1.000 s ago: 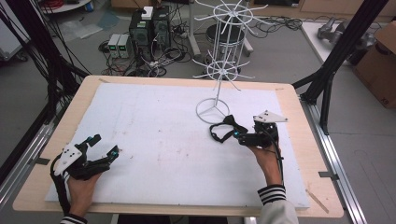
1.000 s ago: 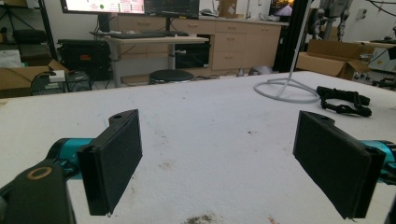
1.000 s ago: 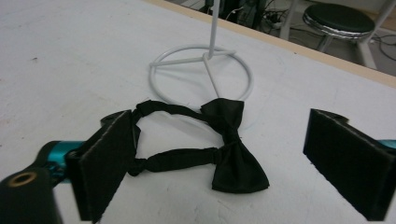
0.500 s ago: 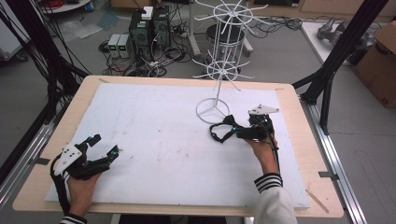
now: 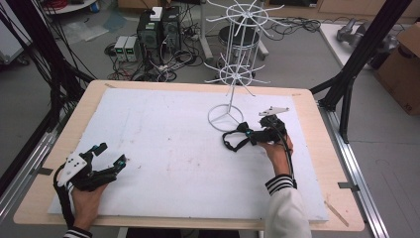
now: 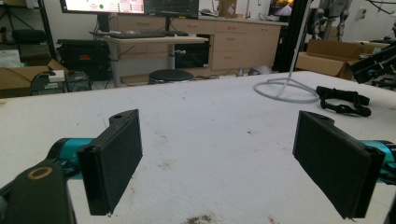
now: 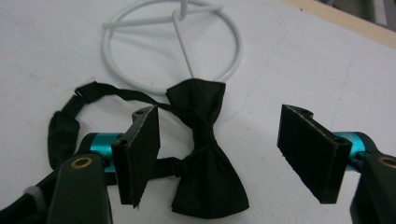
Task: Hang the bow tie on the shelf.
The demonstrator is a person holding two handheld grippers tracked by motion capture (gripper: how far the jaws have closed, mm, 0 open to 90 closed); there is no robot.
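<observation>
A black bow tie [image 7: 205, 154] with a thin strap [image 7: 60, 130] lies on the white mat, its upper wing touching the white ring base [image 7: 173, 46] of a wire rack. My right gripper [image 7: 219, 158] is open, its jaws standing on either side of the bow's knot without gripping it. In the high view the right gripper [image 5: 249, 135] sits over the bow tie [image 5: 233, 141], just right of the rack's base [image 5: 225, 118]. At the near left corner my left gripper [image 5: 111, 154] rests open on the mat. Its wide-apart pads [image 6: 112, 163] hold nothing.
The tall white wire rack [image 5: 241, 54] rises at the back of the table with spokes at two levels. The white mat [image 5: 168, 139] covers most of the wooden tabletop [image 5: 327, 148]. Black frame posts, computers and cables stand on the floor beyond the far edge.
My right gripper has moved forward and slightly left, onto the bow tie near the rack base. The left gripper has stayed where it was.
</observation>
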